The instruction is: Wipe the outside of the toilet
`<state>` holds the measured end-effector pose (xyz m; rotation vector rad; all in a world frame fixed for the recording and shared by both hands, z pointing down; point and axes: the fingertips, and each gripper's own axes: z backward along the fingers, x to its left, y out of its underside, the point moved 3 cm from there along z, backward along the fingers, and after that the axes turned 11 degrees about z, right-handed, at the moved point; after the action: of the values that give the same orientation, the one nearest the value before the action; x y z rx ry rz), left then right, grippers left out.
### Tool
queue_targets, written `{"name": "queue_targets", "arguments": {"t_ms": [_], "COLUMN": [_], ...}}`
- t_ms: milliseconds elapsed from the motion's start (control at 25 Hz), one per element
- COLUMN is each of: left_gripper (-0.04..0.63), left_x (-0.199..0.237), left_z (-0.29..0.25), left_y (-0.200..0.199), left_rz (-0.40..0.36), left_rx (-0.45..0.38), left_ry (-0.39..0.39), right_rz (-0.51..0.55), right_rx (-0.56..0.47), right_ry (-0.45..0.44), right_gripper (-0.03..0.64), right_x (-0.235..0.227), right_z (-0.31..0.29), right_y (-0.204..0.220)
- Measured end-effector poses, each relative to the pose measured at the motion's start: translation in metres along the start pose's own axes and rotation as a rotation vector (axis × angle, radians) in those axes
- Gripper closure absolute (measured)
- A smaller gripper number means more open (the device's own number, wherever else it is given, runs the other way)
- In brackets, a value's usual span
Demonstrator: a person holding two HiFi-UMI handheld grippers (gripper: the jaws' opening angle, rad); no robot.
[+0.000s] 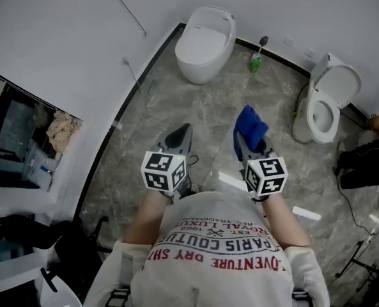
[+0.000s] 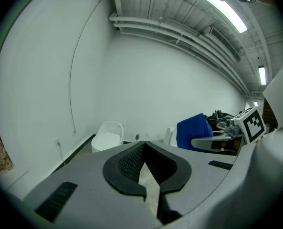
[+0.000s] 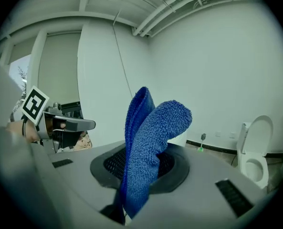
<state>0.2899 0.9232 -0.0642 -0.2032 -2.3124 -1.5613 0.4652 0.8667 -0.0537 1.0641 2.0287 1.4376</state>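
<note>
Pinching a blue cloth (image 3: 155,128) in my right gripper's (image 3: 141,168) fingers; the left gripper's (image 2: 143,149) fingers touch, empty, plain only in its own view.

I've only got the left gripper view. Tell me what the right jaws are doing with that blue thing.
Observer: The right gripper is shut on it. It's a cloth, standing up out of the jaws.
Operator: Now give me the toilets.
Observer: There are two: a closed toilet ahead, and an open toilet off to the right with its lid up.
Operator: Tell me what's between them.
Observer: A green bottle stands there.
</note>
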Motion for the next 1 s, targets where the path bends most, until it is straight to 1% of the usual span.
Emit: {"name": "queue_targets", "arguments": {"t_ms": [120,320,480,600,760,1000], "left_gripper": [0.588,0.588,0.588,0.588,0.588,0.588], "left_x": [0.0,0.004,0.027,0.049,0.079,0.136], "left_z": [-0.011,-0.037,-0.061,-0.096,-0.157,-0.259], "left_y": [-0.001,-0.001,-0.005,-0.016,-0.048,-0.125], "left_rz": [0.012,0.033,0.067,0.085,0.092,0.059], "left_rx": [-0.01,-0.015,0.0,0.011,0.018,0.002], "left_ry": [-0.029,-0.078,-0.097,-0.104,-0.086,-0.053], "right_rz": [0.037,0.026,-0.017,-0.029,-0.025,-0.011], "right_rx": [0.003,0.027,0.041,0.058,0.083,0.092], "right_ry": [0.0,-0.004,-0.021,-0.02,-0.022,-0.003], "right_gripper": [0.545,0.545,0.545,0.545,0.545,0.545], "right_x": [-0.016,-0.056,-0.078,-0.1,-0.133,-0.201], "right_z": [0.003,-0.005,-0.035,-0.07,-0.131,-0.245], "right_y": [0.003,0.015,0.015,0.012,-0.001,-0.044]}}
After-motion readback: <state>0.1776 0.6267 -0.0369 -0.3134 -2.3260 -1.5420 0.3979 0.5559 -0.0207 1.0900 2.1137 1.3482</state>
